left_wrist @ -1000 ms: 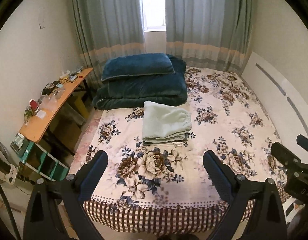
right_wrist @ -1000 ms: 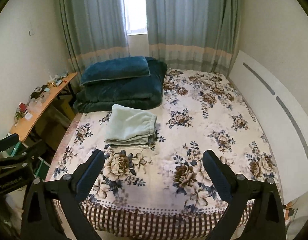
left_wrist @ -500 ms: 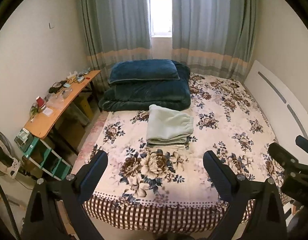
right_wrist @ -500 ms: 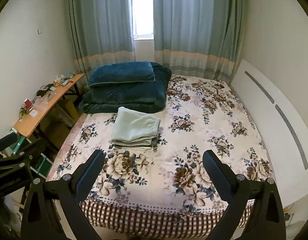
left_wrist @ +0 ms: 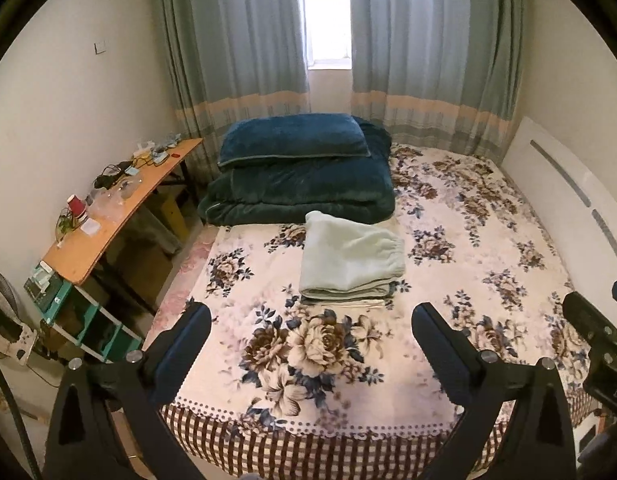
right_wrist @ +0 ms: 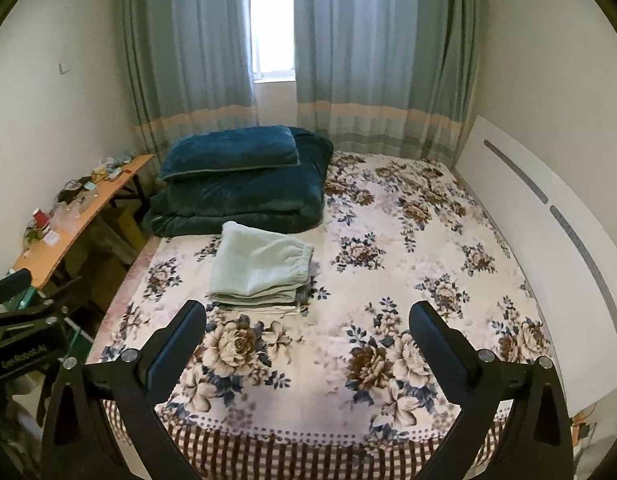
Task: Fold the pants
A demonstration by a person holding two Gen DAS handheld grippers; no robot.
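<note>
The pale green fleece pants (left_wrist: 350, 258) lie apparently fully folded on the floral bed (left_wrist: 468, 248), both left tongs (left_wrist: 310, 334) and right tongs (right_wrist: 306, 330) spread empty well short, so folding looks finished, needing only withdrawal.

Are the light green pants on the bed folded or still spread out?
Folded. The light green pants lie as a compact layered stack on the floral bedspread, elastic waistband on the right; both grippers are open and clear of them.

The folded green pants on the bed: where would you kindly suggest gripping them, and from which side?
Probably the near folded edge of the green pants, approached from the foot of the bed. The layers stack there, facing the open left gripper, and nothing lies between.
</note>
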